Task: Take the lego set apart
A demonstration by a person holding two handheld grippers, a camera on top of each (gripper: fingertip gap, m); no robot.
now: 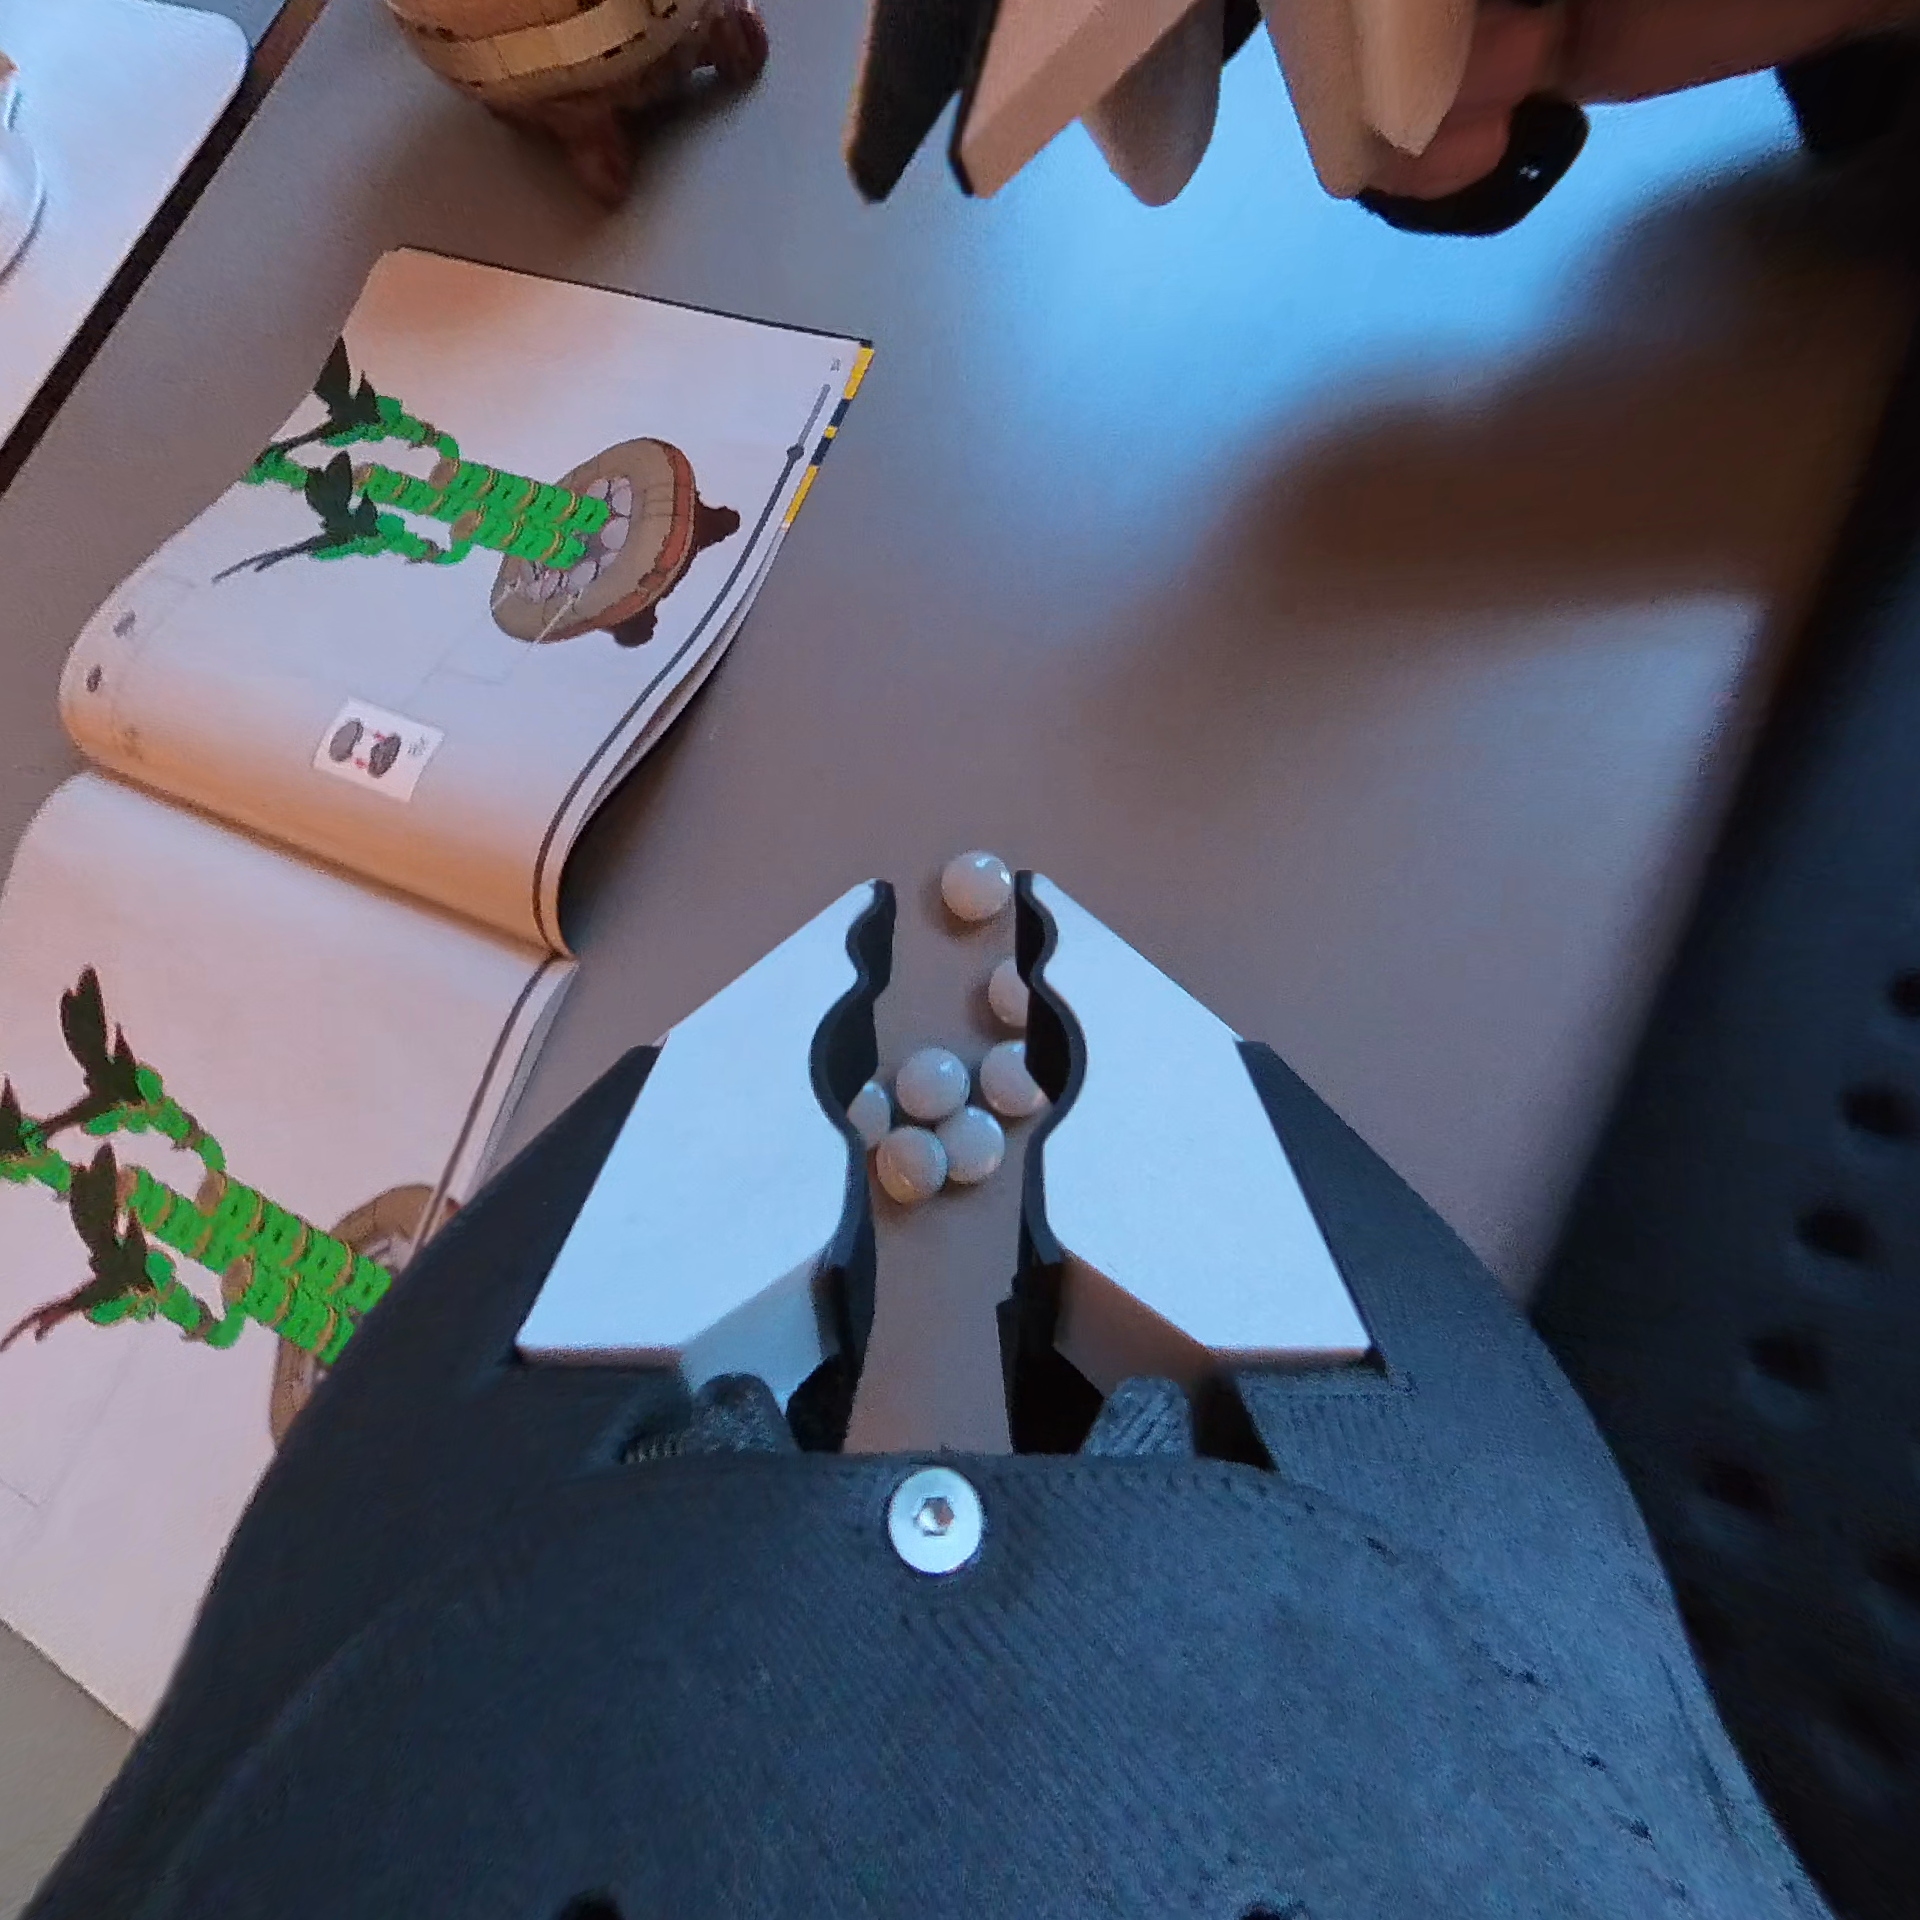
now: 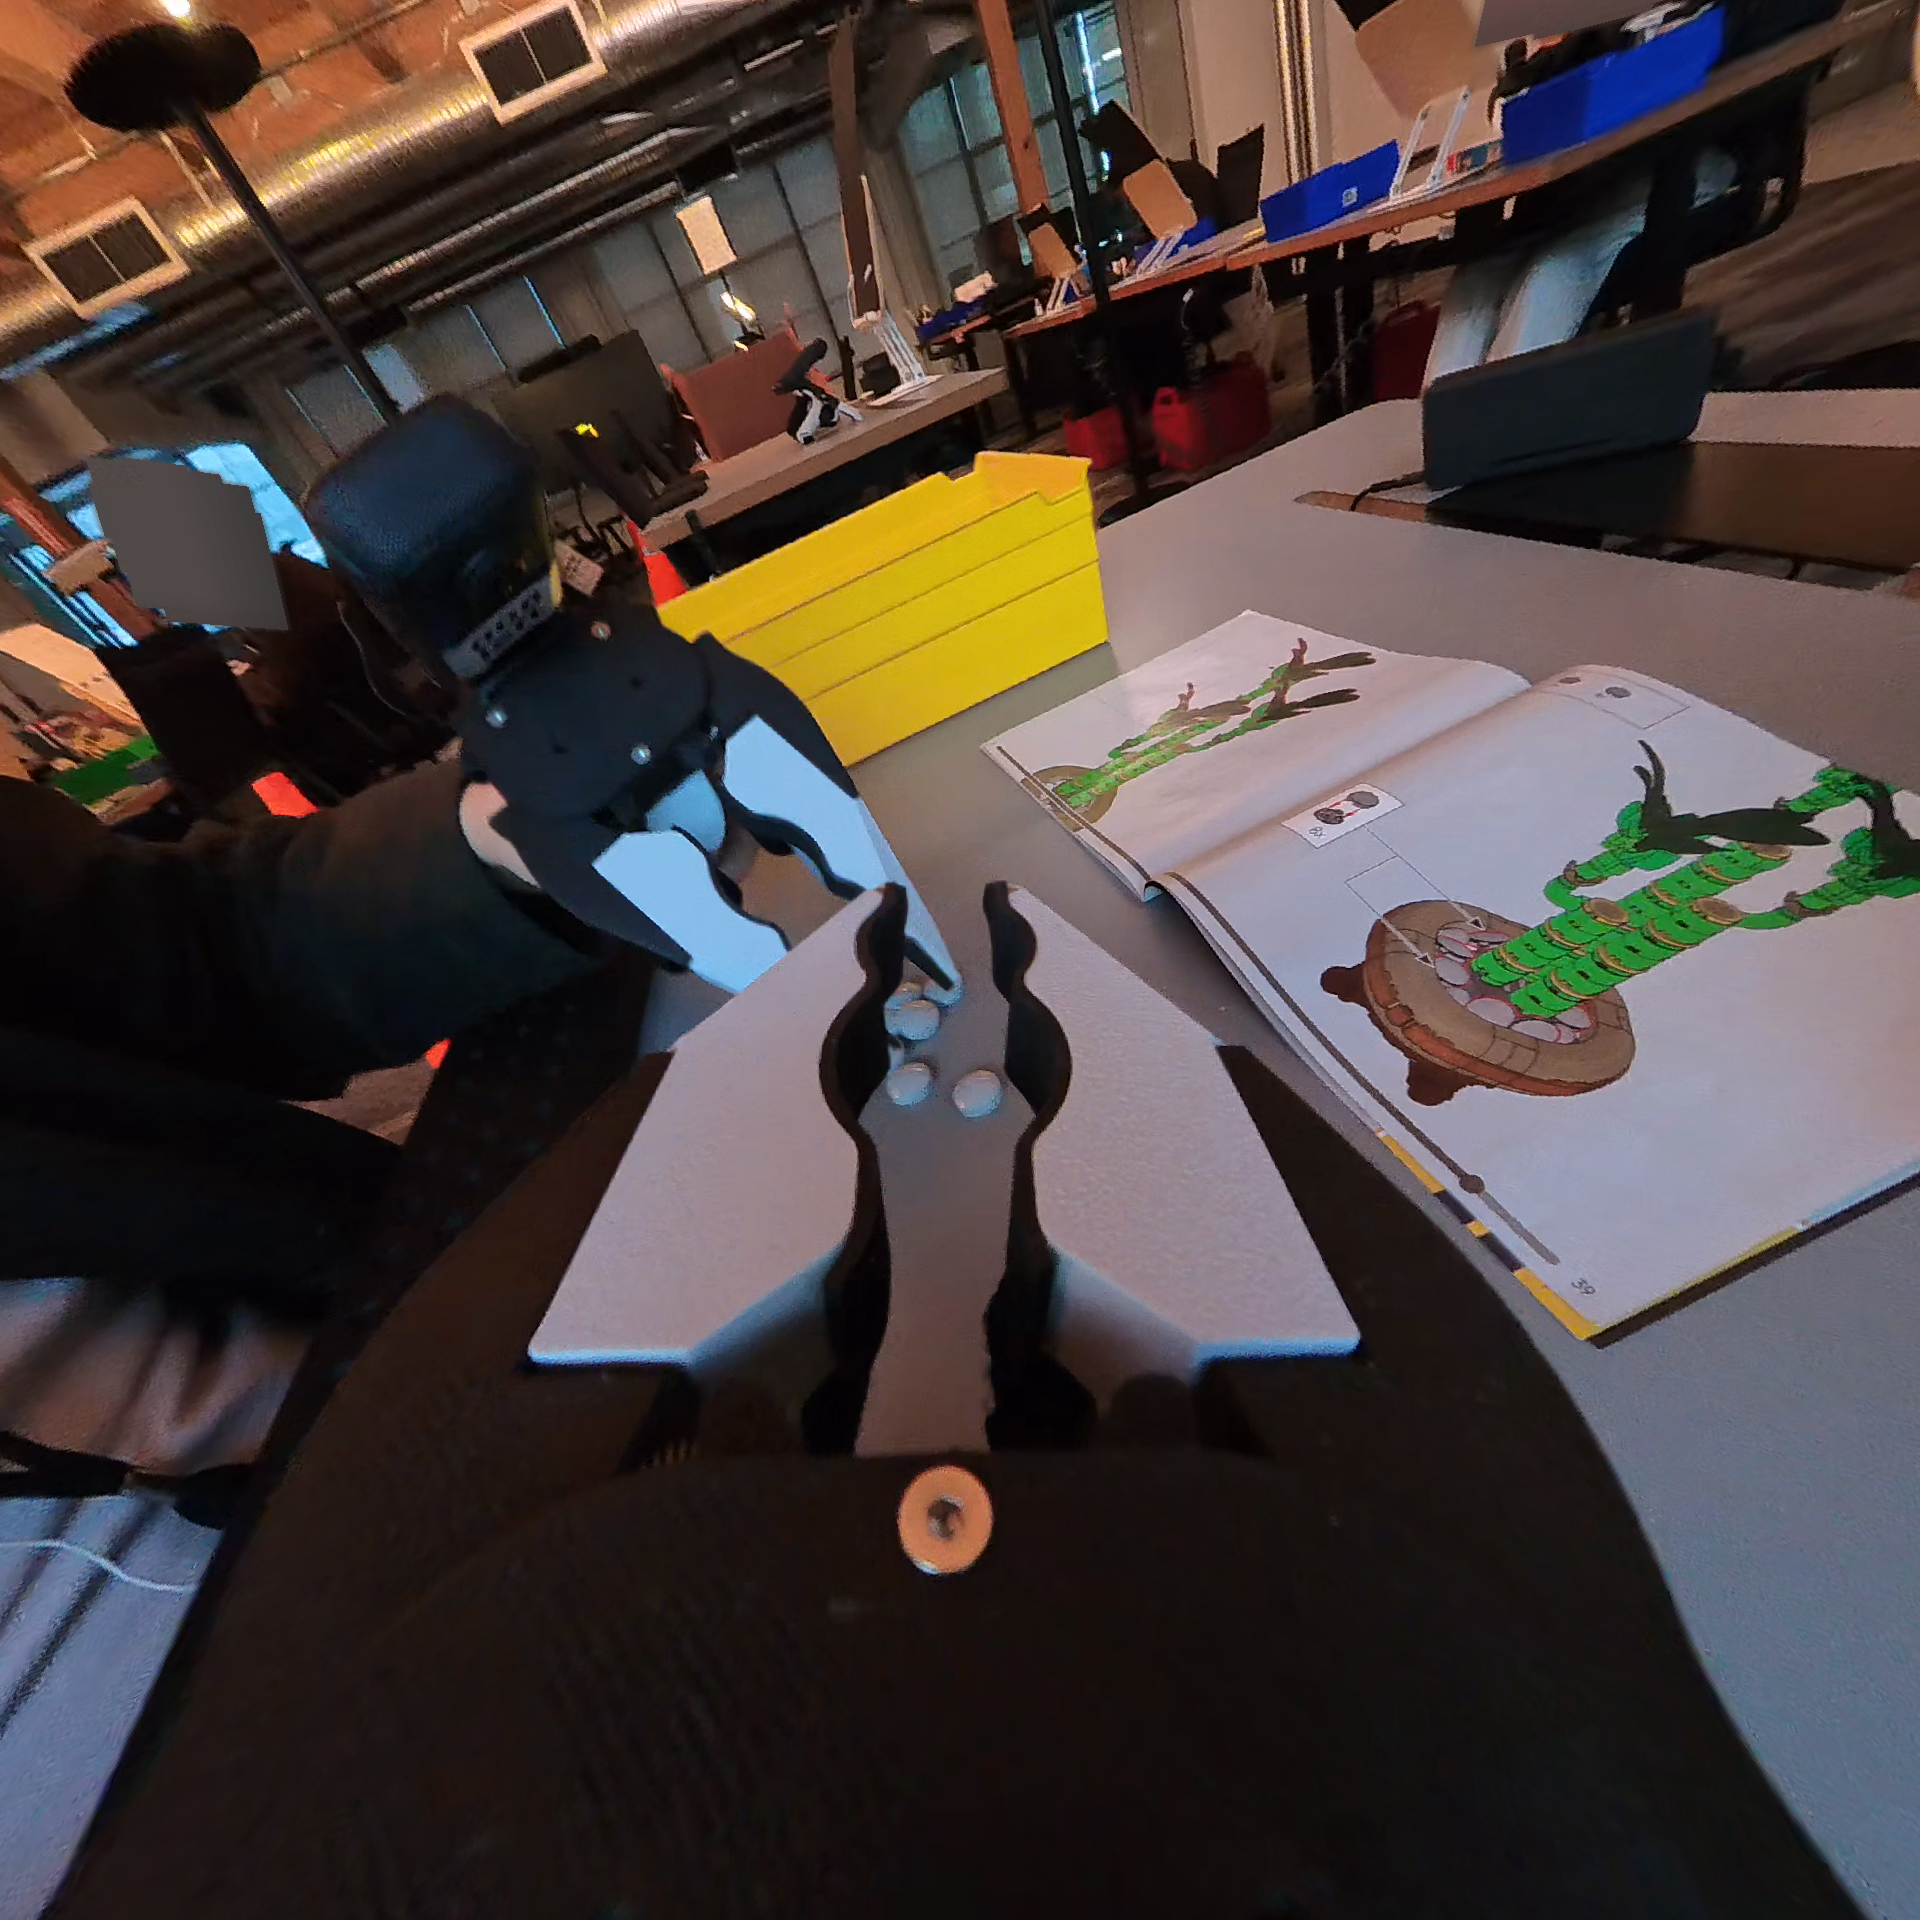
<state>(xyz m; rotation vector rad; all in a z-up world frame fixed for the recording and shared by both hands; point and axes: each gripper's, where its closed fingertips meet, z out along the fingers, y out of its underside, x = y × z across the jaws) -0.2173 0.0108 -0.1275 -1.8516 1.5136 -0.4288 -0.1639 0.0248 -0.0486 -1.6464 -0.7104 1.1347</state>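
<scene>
Several small grey round lego pieces (image 1: 933, 1081) lie loose on the grey table (image 1: 1195, 675). My left gripper (image 1: 954, 891) hangs just above them, jaws a narrow gap apart and empty. The pieces show through the gap. The tan and brown lego pot (image 1: 561, 62) stands at the far left, apart from both grippers. My right gripper (image 2: 943, 902) is open by a narrow gap and empty, pointing at the same pieces (image 2: 914, 1023). It also shows in the left wrist view (image 1: 1039, 145). The left gripper (image 2: 800, 914) shows in the right wrist view, tips down at the pieces.
An open instruction booklet (image 1: 416, 582) lies left of the pieces and also shows in the right wrist view (image 2: 1507, 935). A yellow bin (image 2: 935, 613) stands beyond it. A dark box (image 2: 1558, 416) sits far right. A person's dark sleeve (image 2: 208, 935) is at the left. The gap from one gripper's tips to the other's is roughly 10 cm.
</scene>
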